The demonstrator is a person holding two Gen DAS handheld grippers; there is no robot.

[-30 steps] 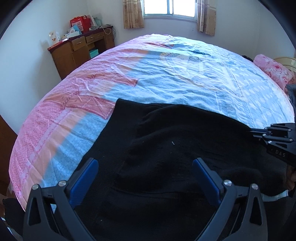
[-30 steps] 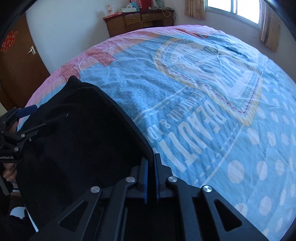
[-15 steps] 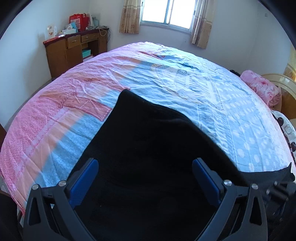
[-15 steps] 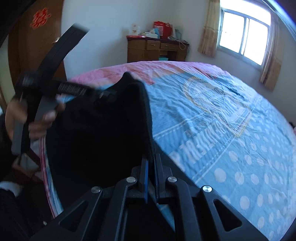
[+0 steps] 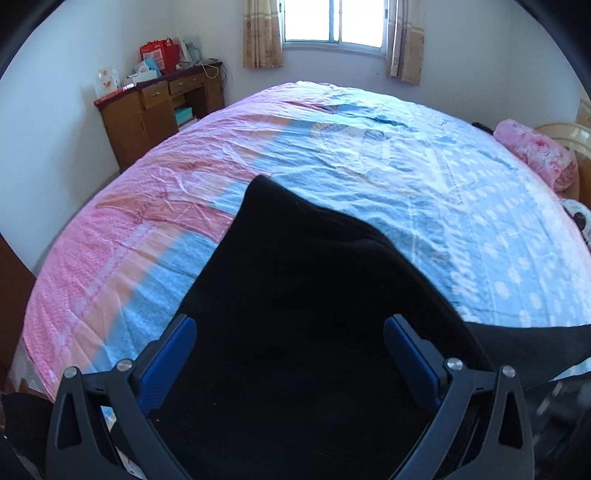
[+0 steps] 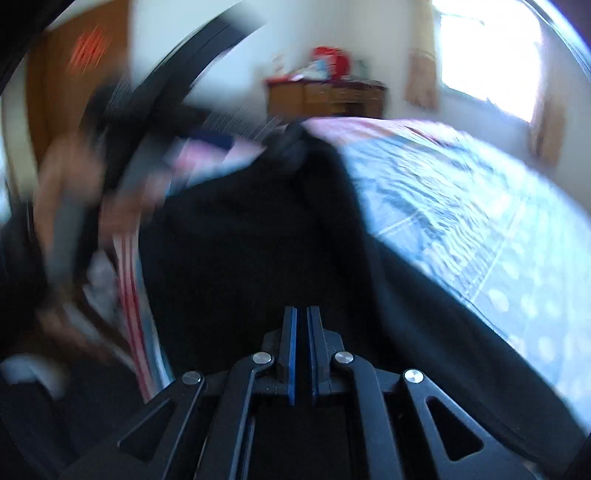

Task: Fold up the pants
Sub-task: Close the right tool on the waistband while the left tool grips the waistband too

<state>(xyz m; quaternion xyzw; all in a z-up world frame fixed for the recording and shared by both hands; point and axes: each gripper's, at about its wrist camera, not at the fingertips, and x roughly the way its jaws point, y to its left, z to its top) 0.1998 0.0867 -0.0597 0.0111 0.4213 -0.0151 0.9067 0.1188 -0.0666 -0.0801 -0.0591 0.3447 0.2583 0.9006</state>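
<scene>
Black pants (image 5: 295, 295) lie on the near part of the bed, one corner pointing toward the far side. My left gripper (image 5: 290, 345) is open, its blue-padded fingers spread wide just above the pants, holding nothing. My right gripper (image 6: 301, 317) is shut on the pants (image 6: 258, 258), lifting their edge off the bed; this view is blurred by motion. The left gripper and the hand that holds it show blurred at the left of the right wrist view (image 6: 122, 110).
The bed (image 5: 406, 166) has a pink and blue cover. A wooden desk (image 5: 155, 110) with boxes stands by the far left wall. A pink pillow (image 5: 535, 155) lies at the right. A window (image 5: 332, 22) is in the far wall.
My right gripper has lifted the pants' edge and swung it toward the left gripper. The far fold of the pants has risen into a peak. My left gripper stays open.
</scene>
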